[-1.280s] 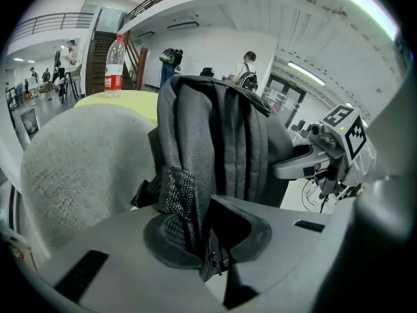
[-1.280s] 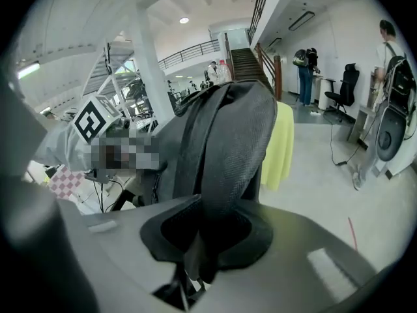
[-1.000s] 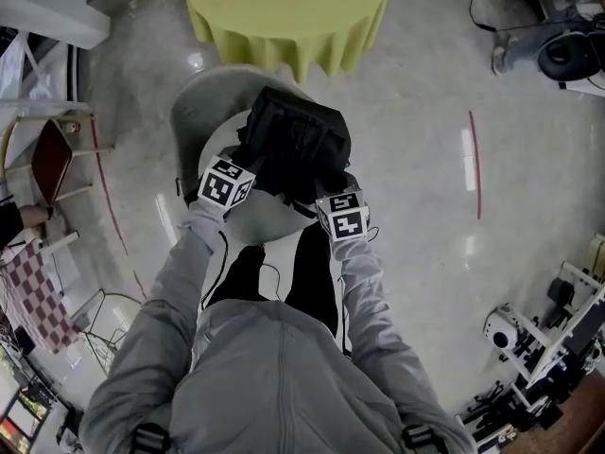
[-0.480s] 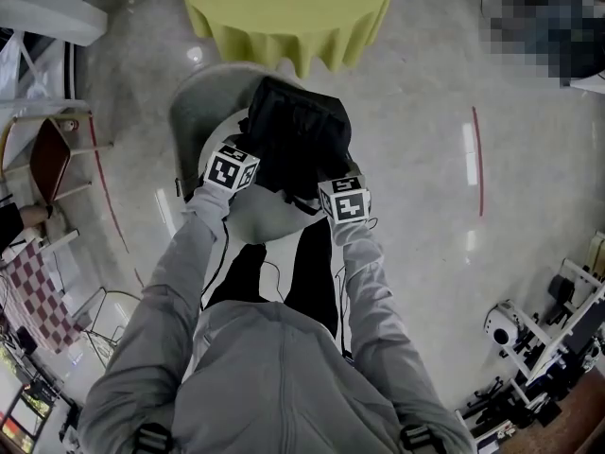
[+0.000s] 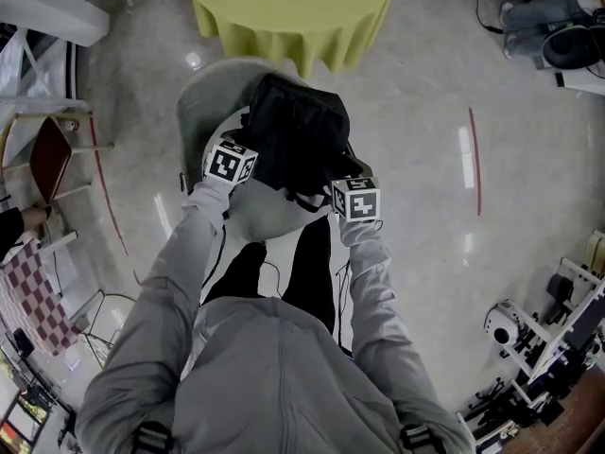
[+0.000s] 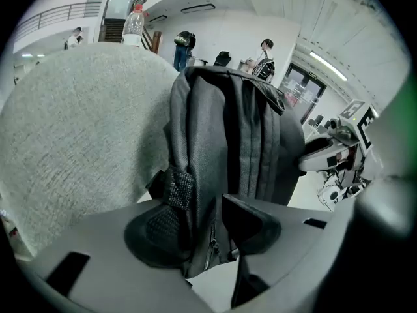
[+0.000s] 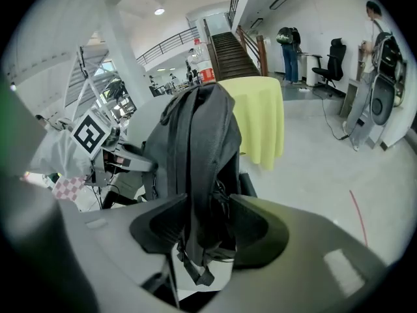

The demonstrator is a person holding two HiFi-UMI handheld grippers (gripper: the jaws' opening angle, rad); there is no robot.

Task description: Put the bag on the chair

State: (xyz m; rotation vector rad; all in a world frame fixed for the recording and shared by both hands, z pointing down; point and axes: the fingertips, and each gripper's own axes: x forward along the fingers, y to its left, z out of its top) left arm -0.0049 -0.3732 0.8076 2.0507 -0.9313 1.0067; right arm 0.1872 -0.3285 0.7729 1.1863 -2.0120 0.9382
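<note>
A black backpack [image 5: 298, 140] stands upright on the white seat [image 5: 253, 223] of a chair, leaning against its grey backrest [image 5: 200, 102]. My left gripper [image 5: 250, 160] is at the bag's left side and my right gripper [image 5: 333, 183] at its front right corner. In the left gripper view the bag [image 6: 228, 129] has its edge between the jaws of the gripper [image 6: 208, 220], which are opening, with a gap at the right pad. The right gripper view shows the bag [image 7: 195, 142] and a dangling strap between that gripper's [image 7: 205, 230] jaws, also opening.
A round table with a yellow cloth [image 5: 293, 8] stands just behind the chair. A red-seated chair [image 5: 47, 159] and a checked cloth [image 5: 33, 291] are at the left. Equipment on stands [image 5: 539, 339] fills the lower right. A red line [image 5: 475, 159] marks the floor.
Both grippers have shifted slightly forward and to the right beside the bag. The bag has stayed on the seat against the backrest.
</note>
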